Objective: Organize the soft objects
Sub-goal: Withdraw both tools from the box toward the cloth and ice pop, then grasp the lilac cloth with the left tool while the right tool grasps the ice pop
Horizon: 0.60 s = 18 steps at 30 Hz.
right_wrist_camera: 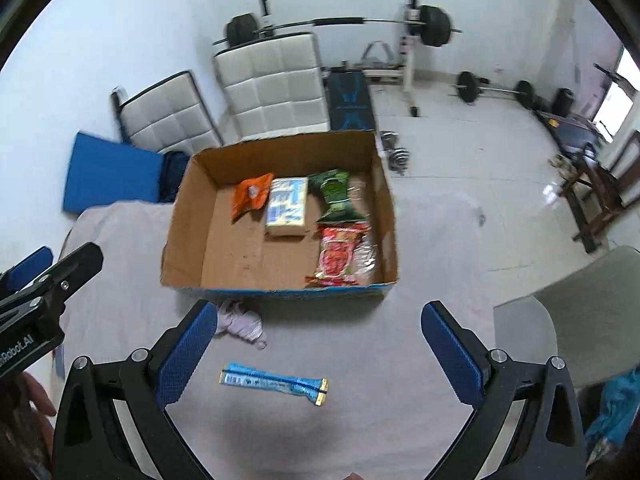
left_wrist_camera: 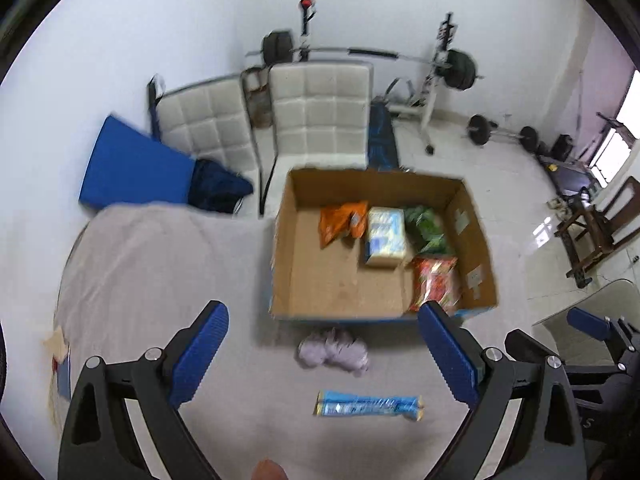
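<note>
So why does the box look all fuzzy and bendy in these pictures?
In the left wrist view the cardboard box and lilac cloth are smeared by motion blur; in the right wrist view the box is sharper; both fisheye lenses bow straight edges and darken the corners.

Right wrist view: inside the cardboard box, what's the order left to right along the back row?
Orange snack packet → pale tissue pack with blue print → green snack bag. The red snack bag lies nearer the camera, in front of the green one, so it is not part of that row.
</note>
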### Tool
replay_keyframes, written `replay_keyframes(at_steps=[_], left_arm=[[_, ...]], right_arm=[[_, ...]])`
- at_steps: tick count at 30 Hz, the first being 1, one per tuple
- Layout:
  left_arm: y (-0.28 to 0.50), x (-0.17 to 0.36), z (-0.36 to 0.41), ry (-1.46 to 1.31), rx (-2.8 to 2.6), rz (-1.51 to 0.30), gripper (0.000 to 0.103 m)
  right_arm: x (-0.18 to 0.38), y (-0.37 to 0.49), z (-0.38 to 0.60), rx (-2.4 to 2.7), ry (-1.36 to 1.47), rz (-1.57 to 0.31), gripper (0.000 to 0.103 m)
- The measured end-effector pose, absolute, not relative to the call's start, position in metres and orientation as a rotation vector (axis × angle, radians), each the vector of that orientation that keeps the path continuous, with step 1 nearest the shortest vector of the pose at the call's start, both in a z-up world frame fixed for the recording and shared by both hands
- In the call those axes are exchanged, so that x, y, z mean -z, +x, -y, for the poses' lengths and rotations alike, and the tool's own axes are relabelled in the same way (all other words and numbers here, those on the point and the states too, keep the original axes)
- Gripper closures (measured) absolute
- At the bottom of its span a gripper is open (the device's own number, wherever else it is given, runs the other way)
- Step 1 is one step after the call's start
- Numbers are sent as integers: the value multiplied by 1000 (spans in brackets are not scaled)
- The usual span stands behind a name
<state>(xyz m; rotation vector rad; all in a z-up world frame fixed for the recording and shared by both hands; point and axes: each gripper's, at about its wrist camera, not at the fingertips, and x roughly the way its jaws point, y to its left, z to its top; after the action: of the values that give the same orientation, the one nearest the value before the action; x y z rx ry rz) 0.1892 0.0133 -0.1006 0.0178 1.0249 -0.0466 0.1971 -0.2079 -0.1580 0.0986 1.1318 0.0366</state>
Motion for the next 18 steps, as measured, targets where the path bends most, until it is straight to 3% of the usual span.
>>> replay_keyframes(at_steps=[12, 18], left_arm=[[134, 265, -86, -100, -227, -1405, 6], [117, 301, -108, -155, -294, -1477, 6]], right_arm=[[363, 206, 112, -363, -284, -1543, 0], [421, 191, 75, -409, -448, -1618, 15]])
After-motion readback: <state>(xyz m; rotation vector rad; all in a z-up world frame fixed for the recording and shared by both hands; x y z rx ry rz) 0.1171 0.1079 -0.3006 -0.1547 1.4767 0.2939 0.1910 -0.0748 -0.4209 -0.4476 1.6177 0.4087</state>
